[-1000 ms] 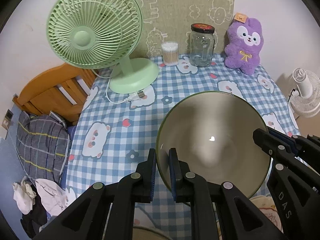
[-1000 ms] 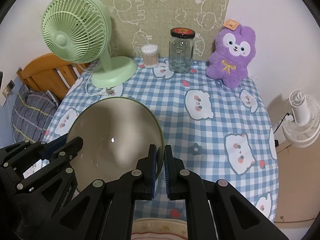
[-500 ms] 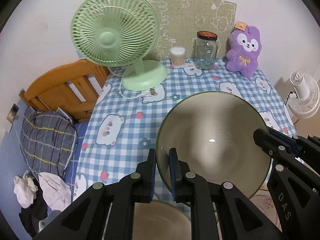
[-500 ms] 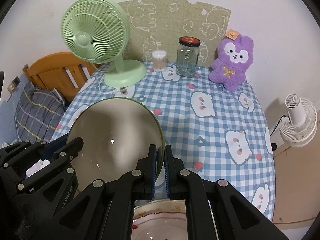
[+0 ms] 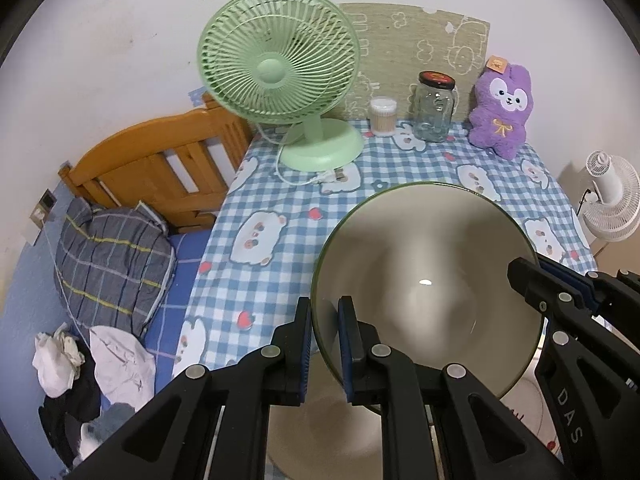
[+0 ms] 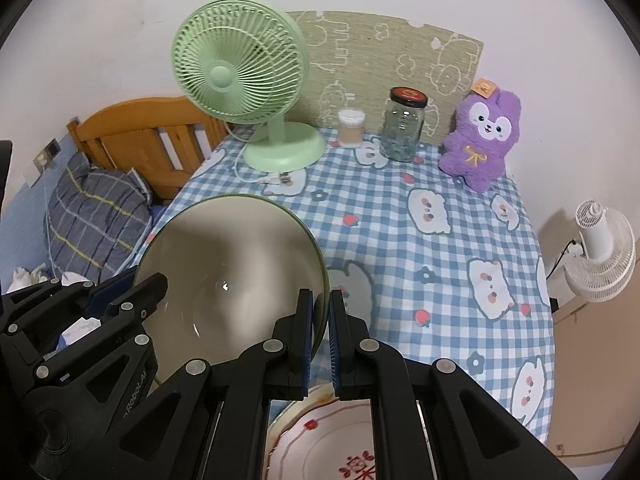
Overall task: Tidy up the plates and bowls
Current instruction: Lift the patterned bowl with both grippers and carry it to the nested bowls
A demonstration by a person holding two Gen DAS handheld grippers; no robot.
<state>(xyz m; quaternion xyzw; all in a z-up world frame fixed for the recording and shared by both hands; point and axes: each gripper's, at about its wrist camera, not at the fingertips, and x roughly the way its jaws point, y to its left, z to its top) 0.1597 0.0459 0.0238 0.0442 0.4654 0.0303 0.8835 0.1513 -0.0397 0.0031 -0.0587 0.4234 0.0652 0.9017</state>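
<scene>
A large beige bowl with a green rim (image 5: 424, 280) (image 6: 228, 264) hangs above the near part of the checked table, held by both grippers. My left gripper (image 5: 324, 332) is shut on its left rim. My right gripper (image 6: 320, 324) is shut on its right rim. Below the bowl, at the near edge, a second beige bowl (image 5: 320, 432) shows between the left fingers. A white plate with red pattern (image 6: 332, 448) lies under the right fingers; both are partly hidden.
At the back of the blue checked tablecloth (image 6: 420, 240) stand a green desk fan (image 5: 280, 80), a cotton-swab tub (image 5: 383, 116), a glass jar (image 5: 435, 106) and a purple plush (image 5: 502, 112). A wooden bed frame (image 5: 160, 168) and pillow lie left; a white floor fan (image 6: 600, 252) stands right.
Both grippers have drawn back toward the near edge and risen with the bowl between them. More of the table shows, and the lower bowl and patterned plate have come into view beneath.
</scene>
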